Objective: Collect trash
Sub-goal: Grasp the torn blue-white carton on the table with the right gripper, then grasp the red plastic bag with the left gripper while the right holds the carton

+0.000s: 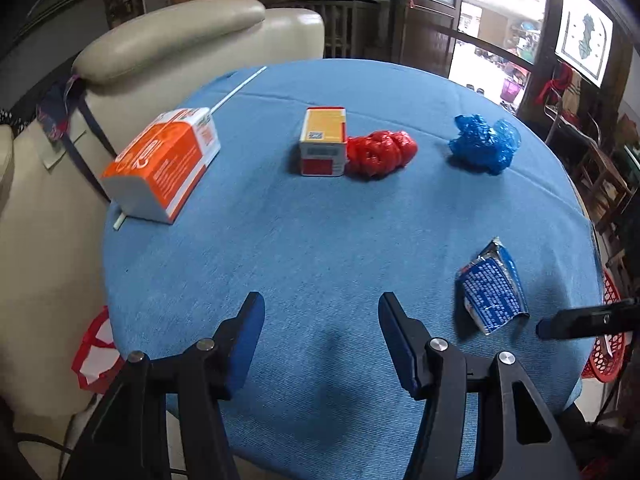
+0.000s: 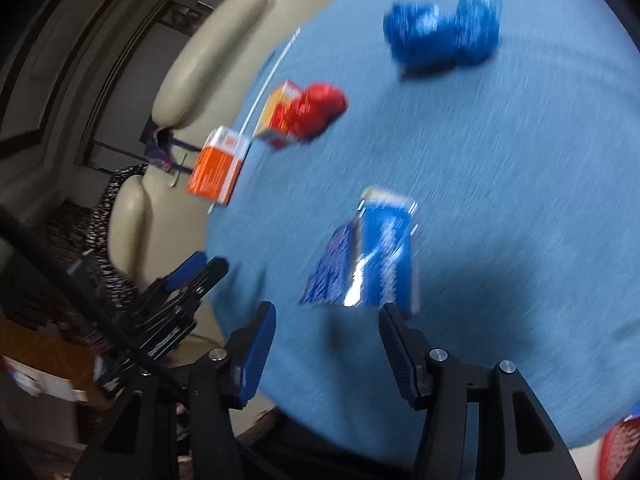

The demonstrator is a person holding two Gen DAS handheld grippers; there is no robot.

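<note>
On the round blue table (image 1: 320, 240) lie an orange-and-white carton (image 1: 160, 164) at the left with a white straw (image 1: 236, 90), a small yellow-red box (image 1: 323, 142), a crumpled red bag (image 1: 380, 152), a crumpled blue bag (image 1: 484, 144) and a flattened blue carton (image 1: 494, 294). My left gripper (image 1: 320, 332) is open and empty above the near table. My right gripper (image 2: 326, 340) is open and empty, just short of the blue carton (image 2: 380, 256); its view is motion-blurred. One right fingertip (image 1: 580, 322) shows beside the blue carton. The left gripper (image 2: 200, 276) appears in the right wrist view.
A beige leather sofa (image 1: 180, 40) stands behind the table's left side. A red mesh basket (image 1: 608, 352) sits low past the table's right edge. A red-and-white item (image 1: 96, 348) lies below the left edge. Wooden chairs and a doorway are at the far right.
</note>
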